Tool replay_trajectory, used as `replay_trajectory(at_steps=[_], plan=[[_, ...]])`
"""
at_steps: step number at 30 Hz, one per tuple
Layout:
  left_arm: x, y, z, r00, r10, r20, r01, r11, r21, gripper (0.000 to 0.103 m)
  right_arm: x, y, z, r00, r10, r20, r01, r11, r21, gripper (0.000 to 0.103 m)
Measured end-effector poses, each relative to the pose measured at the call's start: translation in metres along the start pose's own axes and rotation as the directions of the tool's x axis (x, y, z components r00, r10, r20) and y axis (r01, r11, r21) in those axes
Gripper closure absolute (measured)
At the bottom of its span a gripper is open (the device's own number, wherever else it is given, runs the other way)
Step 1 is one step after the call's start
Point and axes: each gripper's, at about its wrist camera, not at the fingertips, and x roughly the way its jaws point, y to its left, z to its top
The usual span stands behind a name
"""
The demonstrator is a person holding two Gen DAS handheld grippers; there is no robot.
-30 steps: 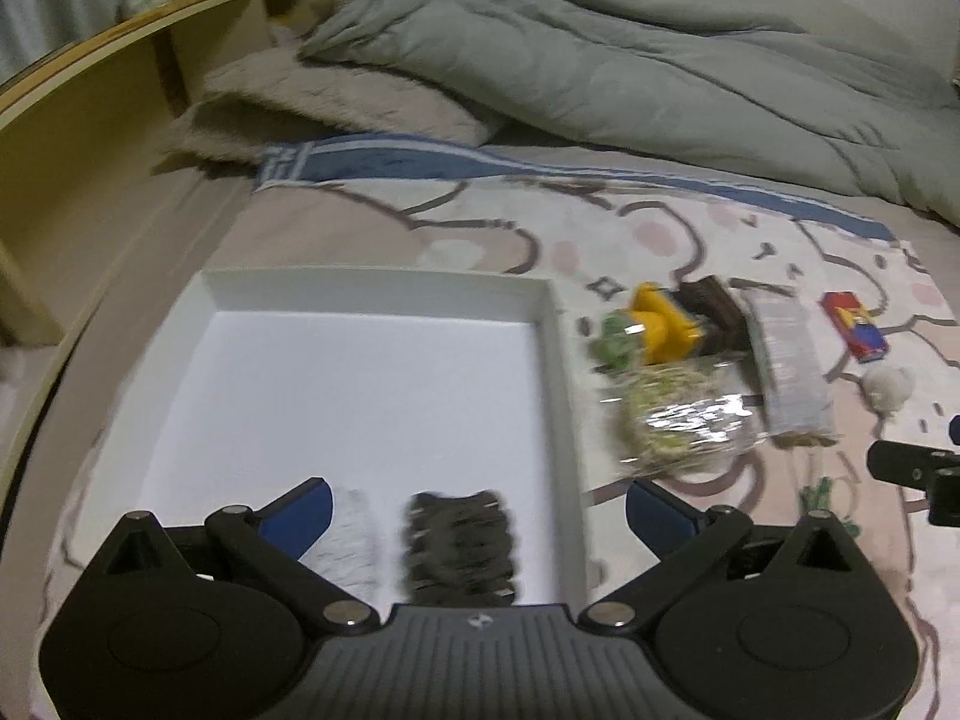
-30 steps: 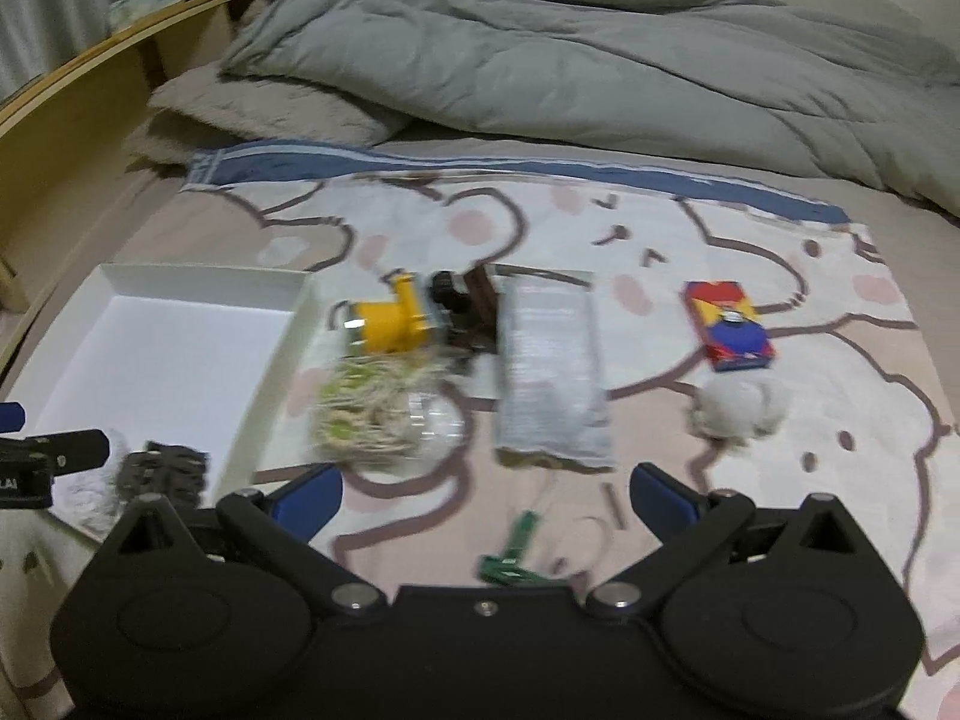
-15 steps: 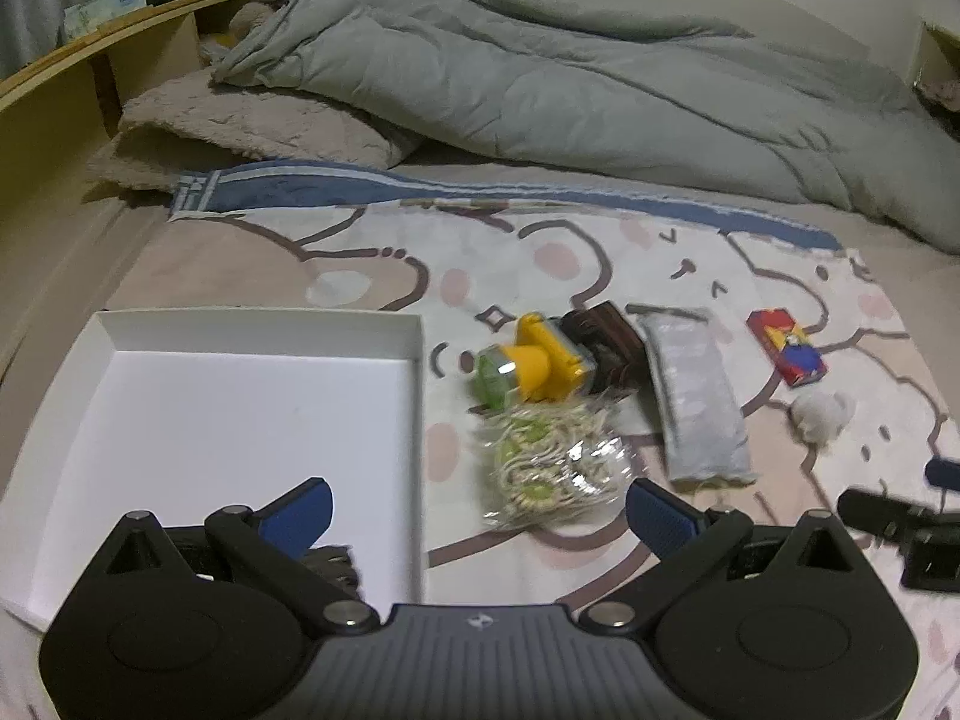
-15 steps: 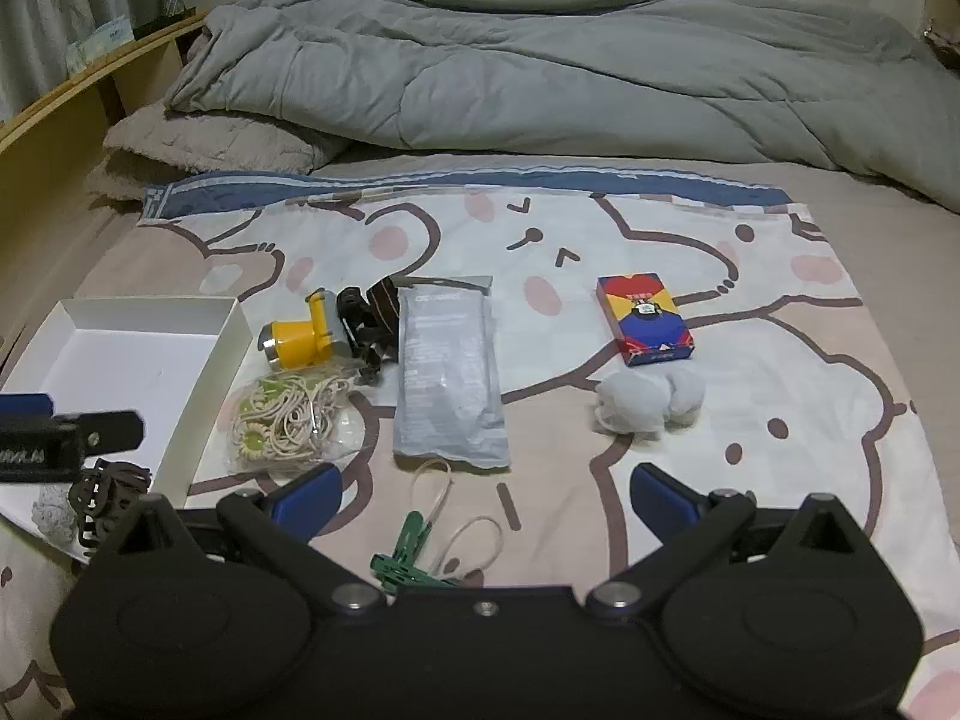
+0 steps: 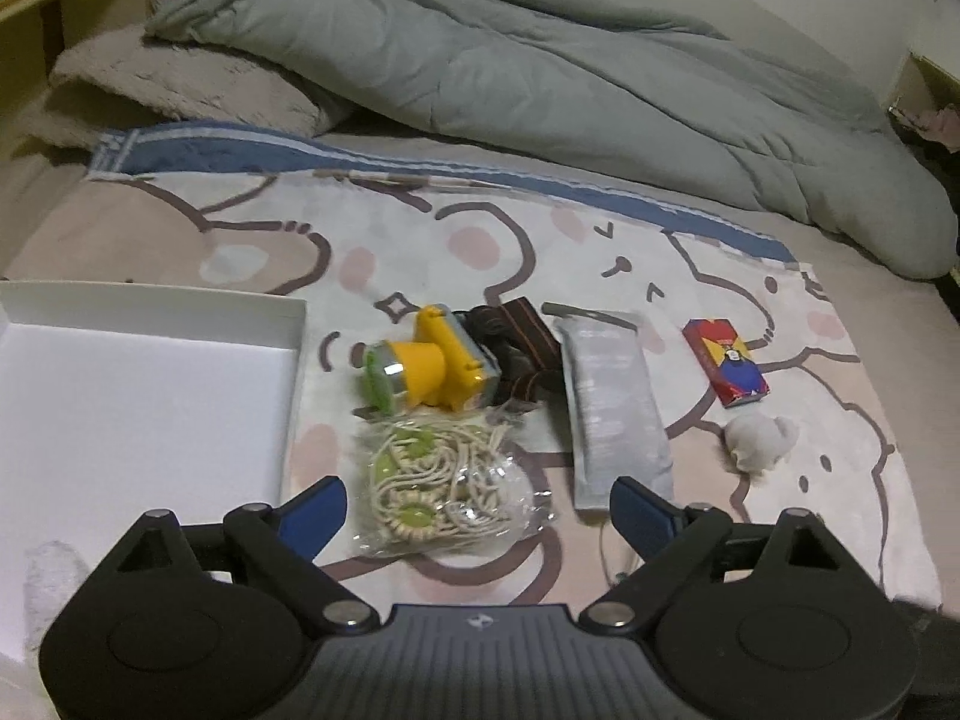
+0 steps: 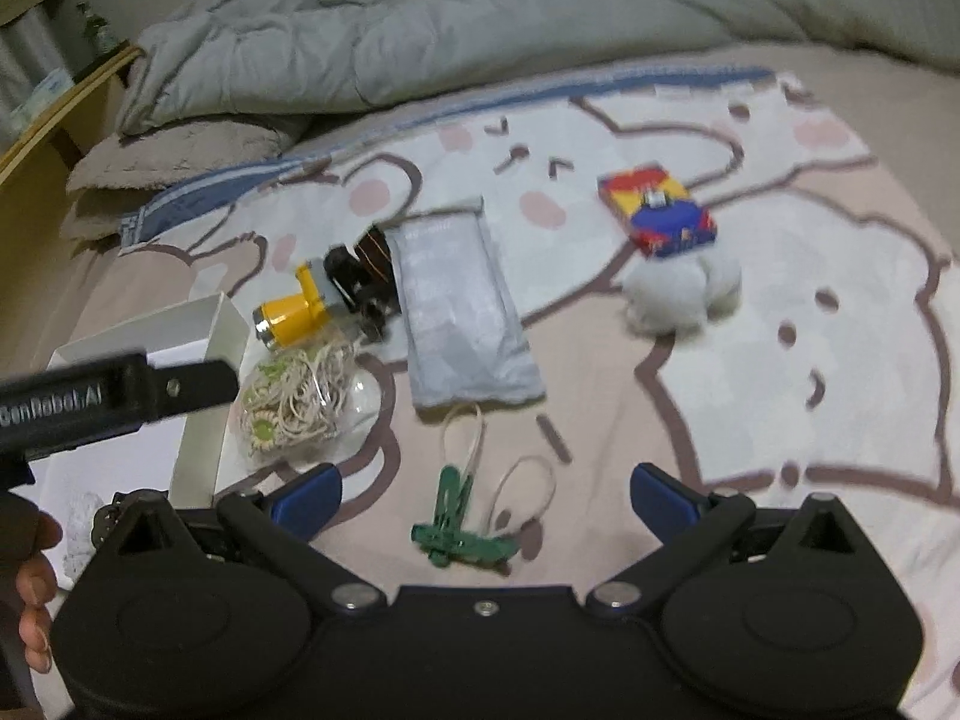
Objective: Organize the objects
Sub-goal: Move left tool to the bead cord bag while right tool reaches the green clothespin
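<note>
The left gripper (image 5: 477,507) hangs with its blue-tipped fingers (image 5: 315,507) spread wide and nothing between them; the clear bag of beaded cord (image 5: 447,483) lies on the bear-print blanket (image 5: 810,420) just ahead, in line with the gap. To the left of that gripper sits the white tray (image 5: 297,348), with a pale fuzzy item (image 5: 51,570) inside its near corner. Beyond the bag are the yellow headlamp (image 5: 429,369) and, to its right, the grey pouch (image 5: 612,402). The right gripper (image 6: 486,495) is likewise wide apart and empty, with the green clips (image 6: 459,528) (blurred) just in front of its gap. Farther ahead and right lie the white fluffy ball (image 6: 681,294) and the red-and-blue box (image 6: 657,216), touching or nearly so.
</note>
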Motion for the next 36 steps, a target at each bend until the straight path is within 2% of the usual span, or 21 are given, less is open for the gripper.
replay_trajectory(at_steps=[8,11,15,21,25,32,35,36], plan=[[0.035,0.009,0.006,0.997,-0.004,-0.073,-0.004,0.994,-0.111,0.012,0.024,-0.002,-0.012,0.995,0.021,-0.099,-0.008,0.992,0.123,0.001],[0.046,0.008,0.008,0.996,-0.004,-0.09,-0.008,0.991,-0.133,0.012,0.031,-0.003,-0.015,0.992,0.027,-0.126,-0.006,0.986,0.166,0.006],[0.058,0.006,0.01,0.995,0.003,-0.099,-0.018,0.989,-0.146,0.012,0.036,-0.003,-0.017,0.989,0.042,-0.142,-0.013,0.979,0.203,0.009],[0.076,0.01,0.01,0.99,0.074,-0.12,-0.09,0.987,-0.134,0.012,0.041,-0.006,-0.014,0.989,0.051,-0.14,-0.016,0.97,0.241,0.01],[0.084,0.016,0.008,0.987,0.08,-0.14,-0.1,0.984,-0.145,0.012,0.049,-0.007,-0.014,0.986,0.043,-0.162,0.002,0.963,0.27,0.015],[0.094,0.016,0.002,0.982,0.088,-0.169,-0.111,0.985,-0.132,0.012,0.063,0.001,-0.015,0.983,0.009,-0.185,0.038,0.968,0.249,0.016],[0.097,0.016,-0.001,0.979,0.094,-0.179,-0.118,0.984,-0.131,0.013,0.066,0.006,-0.014,0.983,-0.012,-0.183,0.049,0.979,0.199,0.022],[0.098,0.016,-0.001,0.979,0.095,-0.182,-0.12,0.984,-0.132,0.013,0.067,0.007,-0.015,0.982,-0.023,-0.188,0.057,0.983,0.176,0.027]])
